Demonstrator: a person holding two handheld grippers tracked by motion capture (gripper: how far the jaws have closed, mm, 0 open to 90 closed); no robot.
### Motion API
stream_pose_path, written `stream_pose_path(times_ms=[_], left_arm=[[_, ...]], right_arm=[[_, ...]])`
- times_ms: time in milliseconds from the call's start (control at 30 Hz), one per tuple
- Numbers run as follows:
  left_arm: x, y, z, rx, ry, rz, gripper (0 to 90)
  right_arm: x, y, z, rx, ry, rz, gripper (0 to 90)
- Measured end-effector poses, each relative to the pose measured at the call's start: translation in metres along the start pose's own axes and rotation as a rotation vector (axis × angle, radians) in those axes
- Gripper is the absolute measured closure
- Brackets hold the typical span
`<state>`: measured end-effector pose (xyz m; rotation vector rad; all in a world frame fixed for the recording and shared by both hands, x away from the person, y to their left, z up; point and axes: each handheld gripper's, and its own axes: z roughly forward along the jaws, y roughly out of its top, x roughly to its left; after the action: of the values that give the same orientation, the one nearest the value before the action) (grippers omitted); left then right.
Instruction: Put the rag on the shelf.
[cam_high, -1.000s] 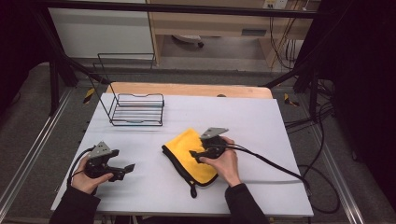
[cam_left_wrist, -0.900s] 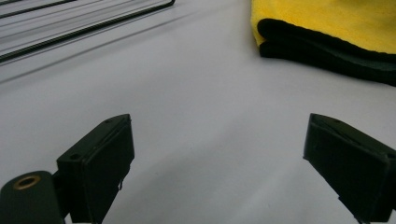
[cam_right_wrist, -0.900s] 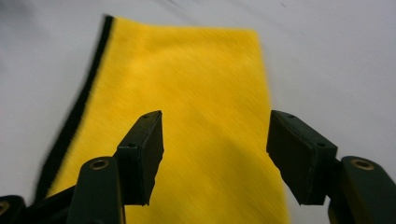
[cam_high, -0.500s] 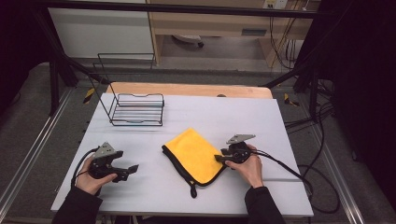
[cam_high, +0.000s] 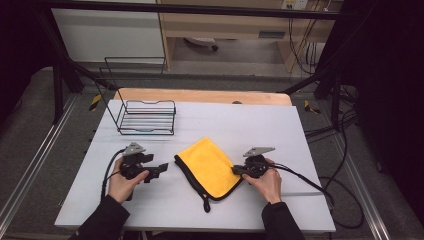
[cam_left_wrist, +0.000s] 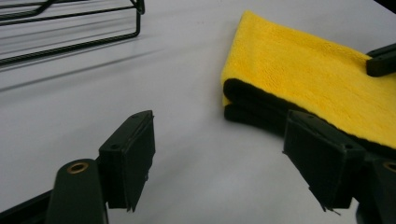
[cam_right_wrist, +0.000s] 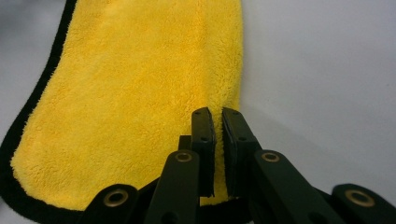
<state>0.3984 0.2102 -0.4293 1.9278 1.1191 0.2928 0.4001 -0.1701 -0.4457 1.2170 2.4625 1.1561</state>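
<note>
- Centrally, near the front of the white tabletop, lies the folded yellow cloth, edged in black.
- Its right edge sits pinched in the right tool, whose jaws have just closed almost together on the fabric.
- Left of the cloth, the left tool hovers apart from it, jaws wide but just narrowing, nothing between them.
- Farther back left stands a black wire basket.
</note>
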Motion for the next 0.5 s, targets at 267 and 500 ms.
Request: stream_pose_path(times_ms=[267, 500], left_arm=[[-0.011, 0.008, 0.04, 0.034, -0.018, -0.078, 34.0], [-0.011, 0.007, 0.047, 0.061, -0.037, -0.102, 43.2]], right_arm=[[0.002, -0.003, -0.001, -0.018, -0.025, -0.048, 78.3], [0.001, -0.002, -0.005, -0.021, -0.057, -0.077, 64.6]])
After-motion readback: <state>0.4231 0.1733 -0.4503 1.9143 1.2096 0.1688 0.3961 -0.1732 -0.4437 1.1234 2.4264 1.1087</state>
